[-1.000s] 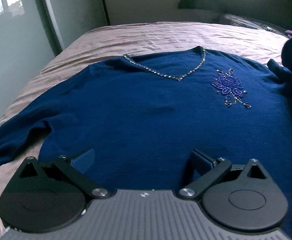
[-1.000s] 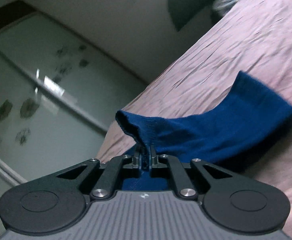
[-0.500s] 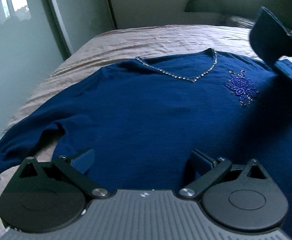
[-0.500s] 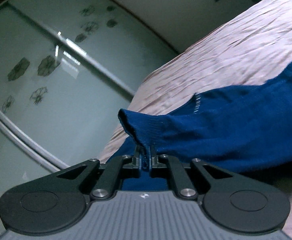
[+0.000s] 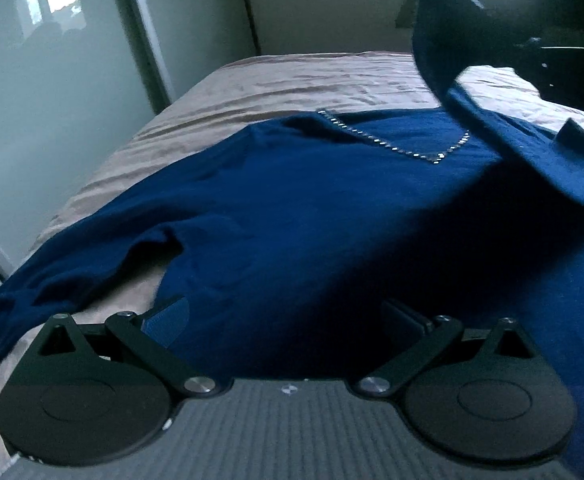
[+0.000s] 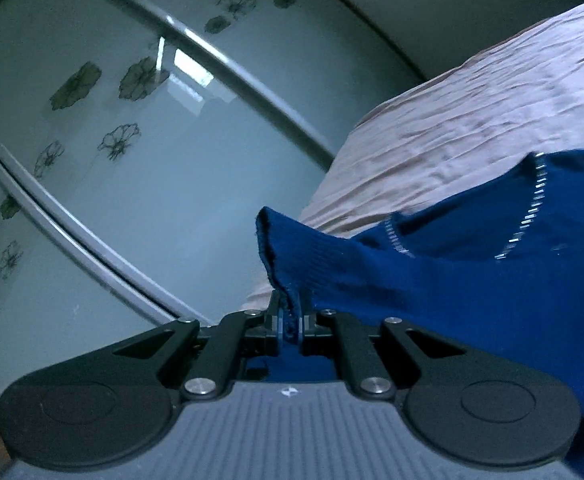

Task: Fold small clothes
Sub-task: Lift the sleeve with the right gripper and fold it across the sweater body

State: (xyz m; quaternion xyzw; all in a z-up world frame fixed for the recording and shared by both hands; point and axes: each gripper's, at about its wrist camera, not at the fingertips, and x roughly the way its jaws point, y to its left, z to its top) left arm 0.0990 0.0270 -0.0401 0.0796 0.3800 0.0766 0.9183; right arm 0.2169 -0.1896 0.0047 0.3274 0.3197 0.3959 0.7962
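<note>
Blue sweater [image 5: 292, 208] on pink bedspread [image 5: 292, 80] beside glass wardrobe door [image 6: 112, 140], cuff [image 6: 288, 264] clamped in right jaws, left jaws apart.

The sweater [image 5: 292, 208] runs off frame right; its lifted sleeve [image 5: 532, 152] hides part.

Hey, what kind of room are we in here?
Most likely a bedroom: a blue sweater lies spread on a bed with a pinkish cover, beside glass sliding doors with a flower print.
</note>
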